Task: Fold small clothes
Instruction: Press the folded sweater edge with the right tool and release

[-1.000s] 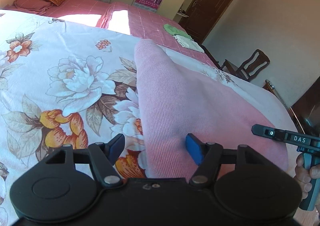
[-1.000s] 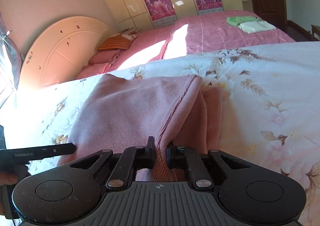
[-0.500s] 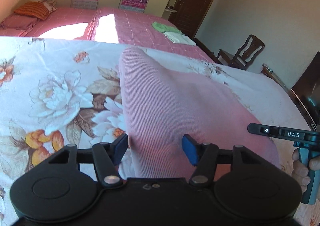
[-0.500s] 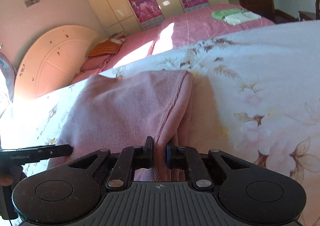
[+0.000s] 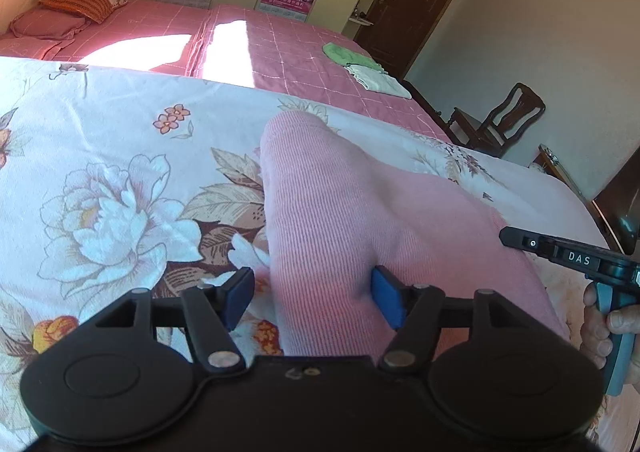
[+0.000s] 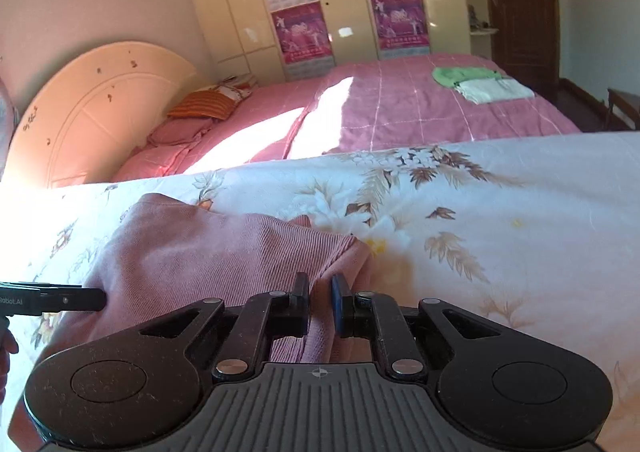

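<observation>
Pink ribbed garment (image 5: pixel 360 211) lies on the floral bedspread (image 5: pixel 120 155), straight ahead of both grippers. Left hand-held gripper (image 5: pixel 312 294): jaws apart & opening, blue pads (image 5: pixel 386 300) straddling the near edge of the garment, w/ cloth between them but not pinched. Right hand-held gripper (image 6: pixel 320 302): jaws nearly together, clamped on a fold of the same garment (image 6: pixel 224 252), which rises in a ridge just ahead of it. A hand (image 5: pixel 600 324) holds the right unit's handle, seen off to the right of the left gripper. Beyond, a pink bed (image 6: pixel 400 111) w/ green & white folded clothes (image 6: pixel 480 83).
</observation>
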Demonstrator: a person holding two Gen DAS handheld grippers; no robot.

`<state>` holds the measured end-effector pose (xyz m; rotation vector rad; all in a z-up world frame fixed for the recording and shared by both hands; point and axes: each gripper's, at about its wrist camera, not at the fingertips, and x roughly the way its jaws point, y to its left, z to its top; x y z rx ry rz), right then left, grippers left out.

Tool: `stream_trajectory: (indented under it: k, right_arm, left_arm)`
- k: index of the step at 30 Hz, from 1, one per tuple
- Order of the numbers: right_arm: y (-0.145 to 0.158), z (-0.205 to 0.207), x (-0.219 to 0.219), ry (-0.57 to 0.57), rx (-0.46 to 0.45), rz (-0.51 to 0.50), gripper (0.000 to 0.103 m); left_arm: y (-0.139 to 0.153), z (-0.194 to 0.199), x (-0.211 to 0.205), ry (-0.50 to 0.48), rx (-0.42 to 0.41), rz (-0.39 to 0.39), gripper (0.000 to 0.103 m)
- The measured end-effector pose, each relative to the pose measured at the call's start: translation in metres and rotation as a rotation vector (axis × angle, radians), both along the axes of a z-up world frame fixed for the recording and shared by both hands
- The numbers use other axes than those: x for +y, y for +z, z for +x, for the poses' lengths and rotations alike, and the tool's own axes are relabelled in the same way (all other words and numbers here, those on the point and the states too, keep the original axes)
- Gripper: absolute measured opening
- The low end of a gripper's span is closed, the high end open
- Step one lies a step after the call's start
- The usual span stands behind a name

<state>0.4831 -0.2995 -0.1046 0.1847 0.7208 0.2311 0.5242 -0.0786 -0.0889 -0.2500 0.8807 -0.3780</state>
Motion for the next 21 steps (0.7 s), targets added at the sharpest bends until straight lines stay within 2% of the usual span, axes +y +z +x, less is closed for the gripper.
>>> stream_trajectory:
  k: [3,5,11,12,13,14,18,20,21]
  right_arm:
    - [-0.017,0.012,-0.001,0.008,0.059,-0.04,0.012]
    - [-0.022,0.014,-0.002,-0.004,0.063,-0.041,0.012]
    - [-0.004,0.004,0.002,-0.042,0.088,-0.039,0.015]
    - [0.002,-0.003,0.003,-0.042,0.077,-0.034,0.033]
    - [0.01,-0.017,0.004,-0.031,0.043,-0.016,0.059]
    - [0.014,-0.026,0.004,-0.02,0.019,-0.003,0.061]
    - [0.028,-0.071,0.008,-0.002,0.0,0.031,0.06]
    - [0.031,-0.093,0.006,-0.014,-0.003,0.057,0.053]
    - [0.032,-0.105,0.003,-0.028,0.001,0.076,0.047]
  left_arm:
    - [-0.005,0.0,0.0,0.017,0.005,-0.008,0.069]
    - [-0.004,0.0,-0.004,0.016,-0.006,0.022,0.069]
    - [0.008,-0.006,-0.008,0.021,-0.007,0.071,0.067]
    - [0.012,-0.011,-0.008,0.017,-0.021,0.086,0.063]
    - [0.017,-0.016,-0.008,0.012,-0.031,0.097,0.059]
    - [0.02,-0.021,-0.008,0.009,-0.036,0.099,0.058]
    - [0.029,-0.043,-0.007,-0.002,-0.056,0.124,0.056]
    - [0.033,-0.057,-0.005,-0.009,-0.068,0.141,0.058]
    - [0.034,-0.064,-0.002,-0.008,-0.076,0.14,0.063]
